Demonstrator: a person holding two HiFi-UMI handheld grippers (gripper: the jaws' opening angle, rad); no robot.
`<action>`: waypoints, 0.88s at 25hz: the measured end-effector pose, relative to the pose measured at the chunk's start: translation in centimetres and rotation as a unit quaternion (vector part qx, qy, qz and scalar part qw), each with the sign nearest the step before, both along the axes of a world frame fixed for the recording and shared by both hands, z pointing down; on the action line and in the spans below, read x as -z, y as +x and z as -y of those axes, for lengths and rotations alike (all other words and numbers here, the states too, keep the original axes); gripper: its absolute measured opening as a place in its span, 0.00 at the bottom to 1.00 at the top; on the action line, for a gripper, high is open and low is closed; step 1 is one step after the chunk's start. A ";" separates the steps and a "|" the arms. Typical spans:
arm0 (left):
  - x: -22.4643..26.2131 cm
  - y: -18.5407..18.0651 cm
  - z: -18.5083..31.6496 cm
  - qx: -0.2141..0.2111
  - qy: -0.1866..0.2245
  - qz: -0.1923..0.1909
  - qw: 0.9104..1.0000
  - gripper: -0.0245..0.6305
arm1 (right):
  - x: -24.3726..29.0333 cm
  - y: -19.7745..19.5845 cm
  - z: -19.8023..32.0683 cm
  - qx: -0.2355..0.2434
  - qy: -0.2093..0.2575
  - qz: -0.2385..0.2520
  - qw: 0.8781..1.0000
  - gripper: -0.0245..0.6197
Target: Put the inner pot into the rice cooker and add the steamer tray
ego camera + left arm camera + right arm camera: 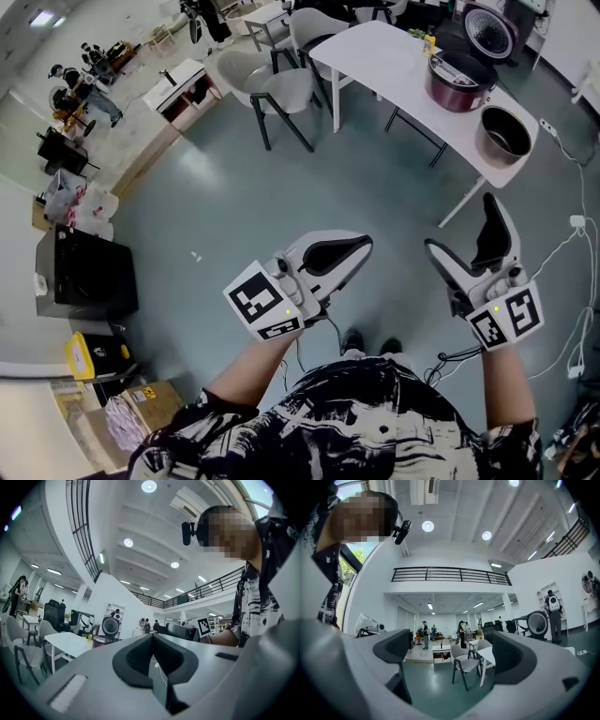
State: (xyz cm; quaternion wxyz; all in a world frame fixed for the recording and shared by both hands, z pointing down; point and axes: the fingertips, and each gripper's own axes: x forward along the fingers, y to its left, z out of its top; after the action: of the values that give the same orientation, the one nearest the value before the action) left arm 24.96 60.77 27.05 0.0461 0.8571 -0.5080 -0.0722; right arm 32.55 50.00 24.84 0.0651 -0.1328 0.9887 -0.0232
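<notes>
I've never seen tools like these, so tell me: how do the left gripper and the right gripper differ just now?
The left gripper has its jaws pressed together; the right gripper has its jaws wide apart. In the head view the left gripper points sideways to the right, while the right gripper points ahead toward the white table. Both are empty.

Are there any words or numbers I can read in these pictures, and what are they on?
Nothing here can be read as words or numbers.
Left cube on the left gripper: black square patterns, no letters.
Right cube on the right gripper: the same.
Yellow box: dark label, too small to read.
Cardboard box: yellow sticker, too small to read.
</notes>
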 end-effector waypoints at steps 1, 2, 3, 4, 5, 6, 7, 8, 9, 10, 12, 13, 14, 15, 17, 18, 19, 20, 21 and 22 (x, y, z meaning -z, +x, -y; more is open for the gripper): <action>-0.1 -0.7 0.2 0.002 -0.001 -0.001 1.000 0.04 | 0.0 -0.6 0.2 0.000 -0.001 -0.001 1.000 0.83; -0.2 -1.2 0.5 0.003 -0.002 -0.003 1.000 0.04 | -0.1 -1.0 0.5 0.002 -0.003 -0.003 1.000 0.83; -0.3 -1.6 1.0 0.003 -0.003 -0.004 1.000 0.04 | -0.2 -1.5 1.0 0.003 -0.003 -0.005 1.000 0.83; -0.4 -1.9 1.5 0.004 -0.003 -0.005 1.000 0.04 | -0.3 -1.8 1.5 0.005 -0.001 -0.007 1.000 0.83; -0.5 -2.3 2.0 0.004 -0.003 -0.006 1.000 0.04 | -0.3 -2.2 2.1 0.005 -0.001 -0.007 1.000 0.83; -0.5 -2.7 2.6 0.006 -0.003 -0.006 1.000 0.04 | -0.3 -2.6 2.8 0.006 -0.001 -0.006 1.000 0.83; -0.6 -3.2 3.2 0.008 -0.003 -0.006 1.000 0.04 | -0.2 -3.1 3.5 0.006 -0.002 -0.003 1.000 0.83; -0.6 -3.6 3.9 0.010 -0.004 -0.006 1.000 0.04 | -0.2 -3.6 4.3 0.008 -0.003 -0.001 1.000 0.83; -0.6 -4.1 4.6 0.012 -0.004 -0.004 1.000 0.04 | -0.1 -4.1 5.2 0.010 -0.002 0.002 1.000 0.83; -0.6 -4.6 5.5 0.014 -0.004 0.000 1.000 0.04 | 0.0 -4.6 6.2 0.013 -0.001 0.006 1.000 0.83; -0.7 -5.5 7.4 0.019 -0.006 0.008 1.000 0.04 | 0.1 -5.7 8.5 0.016 -0.001 0.015 1.000 0.83; -0.7 -6.0 8.4 0.021 -0.007 0.012 1.000 0.04 | 0.1 -6.3 9.6 0.019 -0.001 0.019 1.000 0.83; -0.6 -6.6 9.5 0.024 -0.007 0.015 1.000 0.04 | 0.2 -6.9 10.8 0.022 -0.001 0.022 1.000 0.83; -0.4 -7.2 10.7 0.028 -0.007 0.019 0.999 0.04 | 0.3 -7.5 12.0 0.026 0.000 0.024 0.999 0.83; 0.0 -8.5 13.2 0.036 -0.005 0.025 0.999 0.04 | 0.6 -8.9 14.4 0.036 0.001 0.029 0.999 0.83; 0.2 -9.0 14.5 0.039 -0.005 0.028 0.999 0.04 | 0.7 -9.5 15.6 0.041 0.001 0.031 0.999 0.83; 0.4 -9.5 15.7 0.043 -0.004 0.030 0.999 0.04 | 0.9 -10.1 16.8 0.047 0.000 0.033 0.998 0.83; 0.6 -9.9 16.7 0.047 -0.003 0.031 0.998 0.04 | 1.1 -10.6 17.9 0.052 0.000 0.034 0.998 0.83; 0.7 -10.5 17.8 0.051 -0.002 0.031 0.998 0.04 | 1.3 -11.2 18.9 0.057 0.001 0.037 0.998 0.83; 0.7 -11.1 18.7 0.055 -0.002 0.030 0.998 0.04 | 1.4 -11.9 19.9 0.061 0.002 0.038 0.997 0.83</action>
State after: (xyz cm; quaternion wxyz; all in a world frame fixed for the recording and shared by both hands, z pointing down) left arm 13.87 42.03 26.34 0.0285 0.8295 -0.5557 -0.0484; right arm 20.67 30.09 23.44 0.1014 -0.0710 0.9919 -0.0300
